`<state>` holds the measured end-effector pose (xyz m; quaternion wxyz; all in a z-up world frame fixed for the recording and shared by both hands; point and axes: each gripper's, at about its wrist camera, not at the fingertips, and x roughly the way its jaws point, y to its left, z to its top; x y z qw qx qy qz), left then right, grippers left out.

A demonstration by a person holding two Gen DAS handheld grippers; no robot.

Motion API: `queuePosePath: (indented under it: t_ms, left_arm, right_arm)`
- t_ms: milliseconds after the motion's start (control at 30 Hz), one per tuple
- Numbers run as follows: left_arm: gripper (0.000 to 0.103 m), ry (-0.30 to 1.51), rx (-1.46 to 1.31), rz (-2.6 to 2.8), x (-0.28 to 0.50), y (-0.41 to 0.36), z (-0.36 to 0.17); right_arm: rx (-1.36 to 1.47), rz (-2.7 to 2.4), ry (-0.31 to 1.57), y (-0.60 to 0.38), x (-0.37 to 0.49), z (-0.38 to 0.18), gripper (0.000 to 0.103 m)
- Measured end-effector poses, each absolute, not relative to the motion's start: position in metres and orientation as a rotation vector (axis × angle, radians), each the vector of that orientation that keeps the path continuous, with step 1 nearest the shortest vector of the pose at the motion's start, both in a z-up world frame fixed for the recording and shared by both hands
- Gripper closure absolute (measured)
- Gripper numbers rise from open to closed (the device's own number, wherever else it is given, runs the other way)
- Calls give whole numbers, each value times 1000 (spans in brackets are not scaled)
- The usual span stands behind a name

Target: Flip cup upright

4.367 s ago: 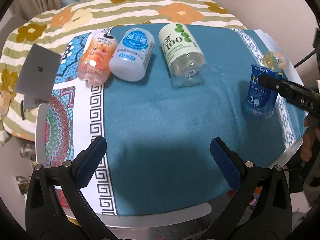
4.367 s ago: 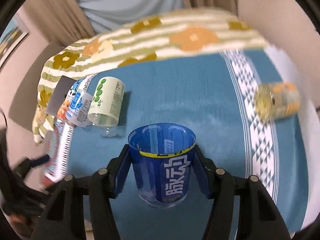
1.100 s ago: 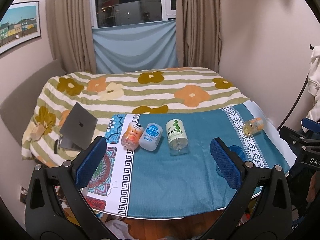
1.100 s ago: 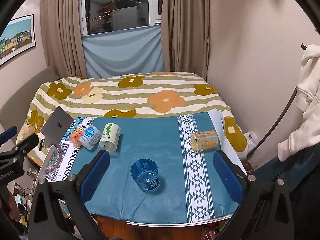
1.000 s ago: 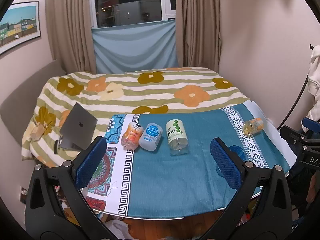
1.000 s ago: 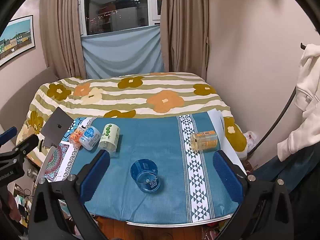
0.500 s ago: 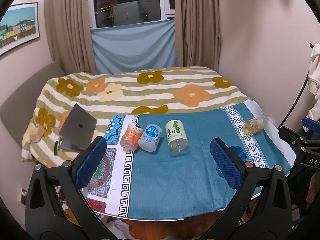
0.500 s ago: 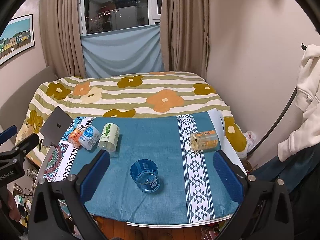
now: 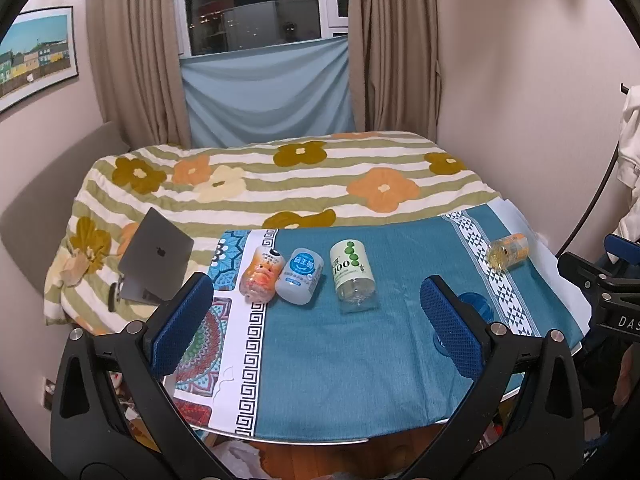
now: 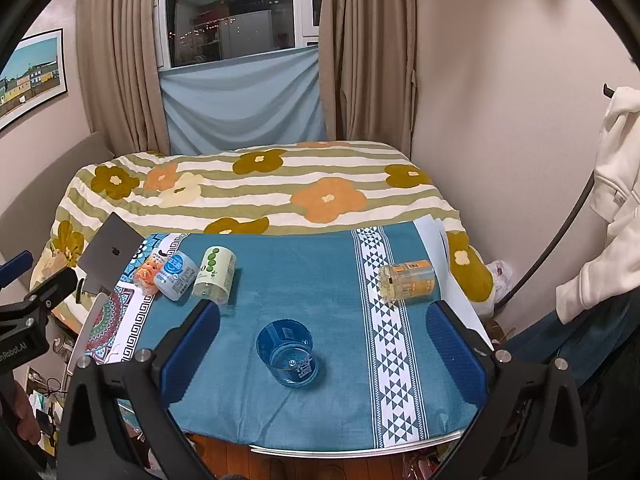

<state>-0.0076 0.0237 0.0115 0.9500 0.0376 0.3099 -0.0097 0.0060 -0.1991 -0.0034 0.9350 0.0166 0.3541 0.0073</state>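
The blue transparent cup (image 10: 289,354) stands upright, mouth up, on the teal tablecloth (image 10: 304,280) near the table's front. In the left wrist view the cup (image 9: 478,310) shows partly behind my left gripper's right finger. My right gripper (image 10: 322,344) is open and empty, held back above the table's front edge. My left gripper (image 9: 316,324) is open and empty, held back from the table's left front.
Three cups lie on their sides at the left: a pink one (image 9: 262,274), a blue-labelled one (image 9: 301,275) and a green-labelled one (image 9: 352,274). An orange-labelled cup (image 10: 406,280) lies on its side at the right. A laptop (image 9: 154,258) rests on the flowered bed (image 9: 280,184) behind.
Since 4.4 s ago my right gripper has let go of the blue cup and both grippers have drawn far back. In the last second nothing has moved.
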Motion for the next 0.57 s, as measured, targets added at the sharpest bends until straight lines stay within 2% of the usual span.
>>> queuePosePath:
  t_ms: [567]
  left_arm:
    - [0,627,65,-11,-4,28,10]
  right_arm:
    - [33,15,723,-199,7,-3,0]
